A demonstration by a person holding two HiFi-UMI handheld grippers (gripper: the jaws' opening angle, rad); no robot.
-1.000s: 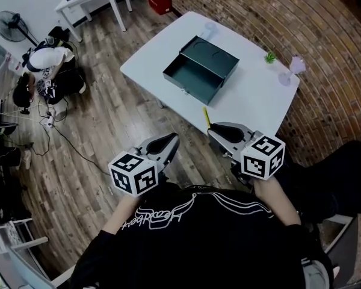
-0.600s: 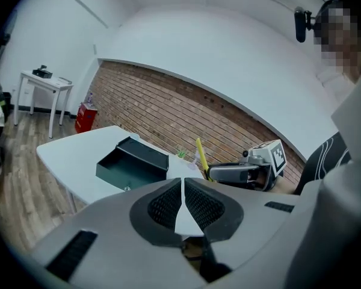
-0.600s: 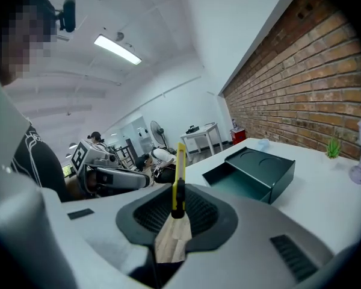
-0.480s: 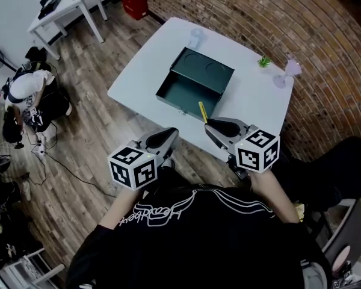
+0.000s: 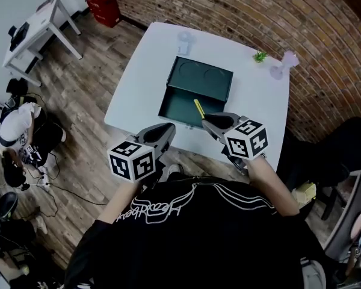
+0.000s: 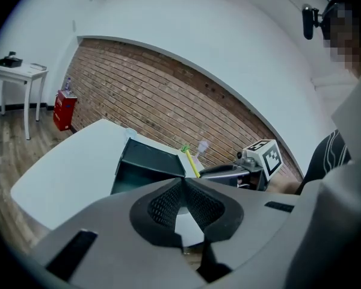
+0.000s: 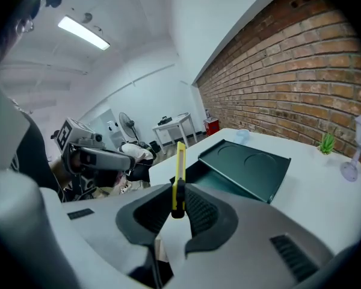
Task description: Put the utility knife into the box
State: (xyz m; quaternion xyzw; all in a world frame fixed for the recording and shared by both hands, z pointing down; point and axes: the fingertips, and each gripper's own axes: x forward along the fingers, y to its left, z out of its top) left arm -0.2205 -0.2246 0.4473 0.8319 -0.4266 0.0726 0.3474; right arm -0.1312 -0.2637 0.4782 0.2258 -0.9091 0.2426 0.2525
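A yellow utility knife (image 7: 179, 173) sticks up and forward between the jaws of my right gripper (image 7: 178, 192), which is shut on its lower end. In the head view the utility knife (image 5: 199, 108) points over the near edge of the dark green box (image 5: 192, 92), whose drawer is pulled out toward me on the white table (image 5: 253, 110). My right gripper (image 5: 212, 120) hovers at the table's near edge. My left gripper (image 5: 164, 130) hangs left of it, off the table, shut with nothing between its pads (image 6: 182, 192).
A small green plant (image 5: 260, 56) and a pale stemmed glass (image 5: 281, 65) stand at the table's far right by the brick wall. A clear cup (image 5: 184, 40) sits behind the box. A person (image 5: 15, 131) crouches on the wood floor at left, near cables and a white side table (image 5: 33, 32).
The view has swung so the table and box lie closer and more centred. My right gripper with the knife has come up to the box's near edge. The left gripper kept its place beside it.
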